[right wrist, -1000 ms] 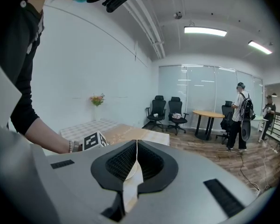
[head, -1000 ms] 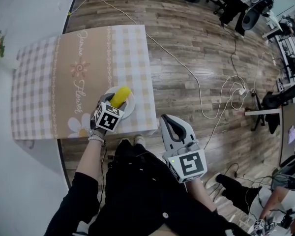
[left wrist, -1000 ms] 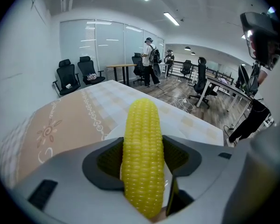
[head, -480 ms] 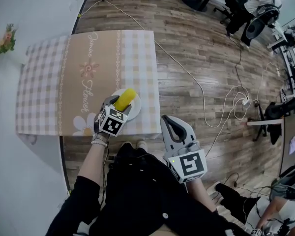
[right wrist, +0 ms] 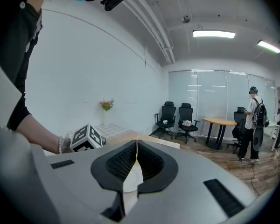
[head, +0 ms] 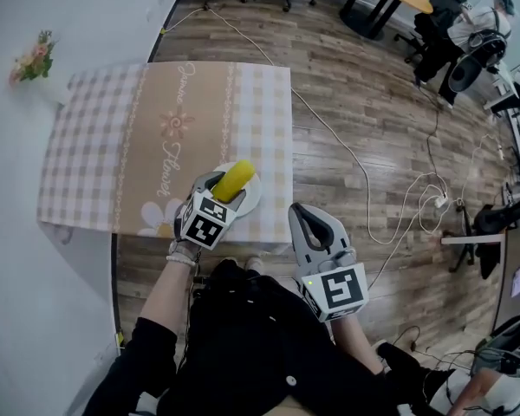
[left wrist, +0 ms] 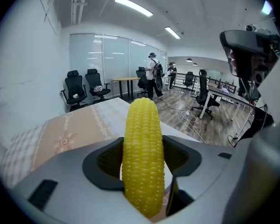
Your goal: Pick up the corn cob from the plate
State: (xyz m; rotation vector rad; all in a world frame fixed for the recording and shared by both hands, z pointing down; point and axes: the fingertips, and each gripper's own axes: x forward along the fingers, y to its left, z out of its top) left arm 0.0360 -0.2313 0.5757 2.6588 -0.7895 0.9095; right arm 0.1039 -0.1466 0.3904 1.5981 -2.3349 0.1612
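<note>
At the near edge of the table, the corn cob [left wrist: 141, 139] stands between the jaws of the left gripper [head: 220, 189]. The jaws are closed onto the cob's lower half from both sides, and its tip projects well beyond them. In the head view the cob lies directly over the white plate [head: 255, 196], which sits near the front right corner of the tablecloth [head: 104, 163].

Task status, as a judgement:
- Grasp: complete. The ribbed pads [left wrist: 179, 155] bear on the kernels on both sides.
- Lift: not confirmed. No view shows whether the cob's underside is clear of the plate or touching it.
- Remaining: raise the cob clear of the plate.

The right gripper [right wrist: 136, 162] is idle. It is held off the table above the wooden floor, its jaws are pressed together, and nothing is between them.

Markings:
- The tan centre strip of the tablecloth carries two words in cursive script [head: 166, 150]. The nearer word appears to read "Flower"; the farther word is not legible.
- The marker cube [head: 208, 221] on each gripper bears black-and-white square patterns with no readable text.
- No brand name is visible on either gripper or on the plate.
</note>
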